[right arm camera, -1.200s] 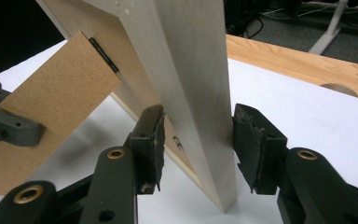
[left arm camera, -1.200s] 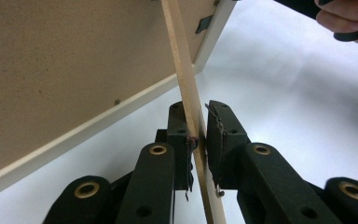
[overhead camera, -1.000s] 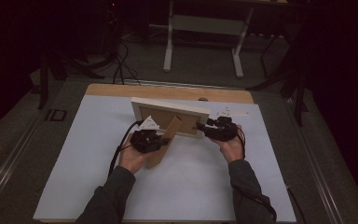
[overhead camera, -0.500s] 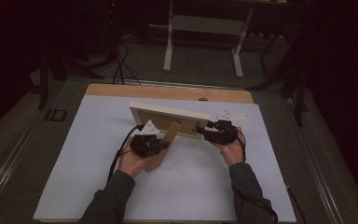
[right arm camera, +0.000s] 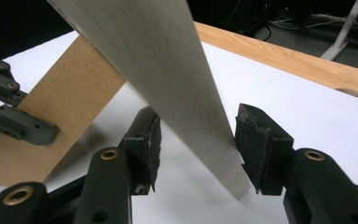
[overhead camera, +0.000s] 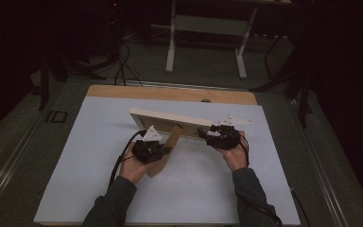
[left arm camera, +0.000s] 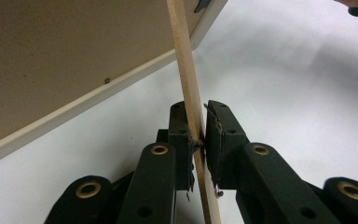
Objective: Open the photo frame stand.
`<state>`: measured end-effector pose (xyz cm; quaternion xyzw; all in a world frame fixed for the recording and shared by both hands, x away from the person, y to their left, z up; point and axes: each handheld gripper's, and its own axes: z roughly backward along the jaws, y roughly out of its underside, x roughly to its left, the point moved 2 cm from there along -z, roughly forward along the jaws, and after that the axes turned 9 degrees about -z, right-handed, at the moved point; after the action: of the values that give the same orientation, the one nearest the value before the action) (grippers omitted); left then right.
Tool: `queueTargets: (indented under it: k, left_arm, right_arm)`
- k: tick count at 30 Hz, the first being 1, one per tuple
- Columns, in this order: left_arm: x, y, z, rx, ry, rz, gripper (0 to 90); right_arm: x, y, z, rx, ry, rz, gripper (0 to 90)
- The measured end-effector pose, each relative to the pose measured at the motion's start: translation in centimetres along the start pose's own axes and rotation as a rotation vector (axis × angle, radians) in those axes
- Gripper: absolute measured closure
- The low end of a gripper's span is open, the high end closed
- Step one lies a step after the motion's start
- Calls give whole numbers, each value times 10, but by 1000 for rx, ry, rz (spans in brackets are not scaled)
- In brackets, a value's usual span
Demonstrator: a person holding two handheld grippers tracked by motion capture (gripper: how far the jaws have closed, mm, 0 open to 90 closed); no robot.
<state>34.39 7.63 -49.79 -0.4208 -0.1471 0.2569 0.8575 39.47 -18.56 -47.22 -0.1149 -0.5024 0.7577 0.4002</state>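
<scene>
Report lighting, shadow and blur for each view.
High view: lit white table, dark surroundings. Left gripper view: thin stand edge sharp at the jaws, soft shadow at right. Right gripper view: pale frame blurred up close, brown stand clearer.

- The pale wooden picture frame (overhead camera: 170,117) standing on its edge has drifted slightly toward the lower part of the high view, nearer the person.
- The left gripper (overhead camera: 163,151), clamped on the frame's brown fibreboard back stand (overhead camera: 165,153), has slid a little down and to the right in the high view.
- The right gripper (overhead camera: 203,135) has moved left and down along the frame's right end, its hand (overhead camera: 234,153) following toward the bottom of the high view.
</scene>
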Motion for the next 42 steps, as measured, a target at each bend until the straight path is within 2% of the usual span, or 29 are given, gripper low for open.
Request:
queueTargets:
  k: [19, 29, 42]
  left_arm:
    - [-4, 5, -1, 6, -12, -1, 817]
    - [-6, 6, 2, 2, -13, -6, 764]
    - [-5, 4, 8, -30, -9, 20, 697]
  right_arm:
    - [3, 4, 2, -2, -7, 15, 494]
    - [2, 5, 3, -11, -16, 4, 485]
    - [0, 5, 6, -5, -21, 2, 489]
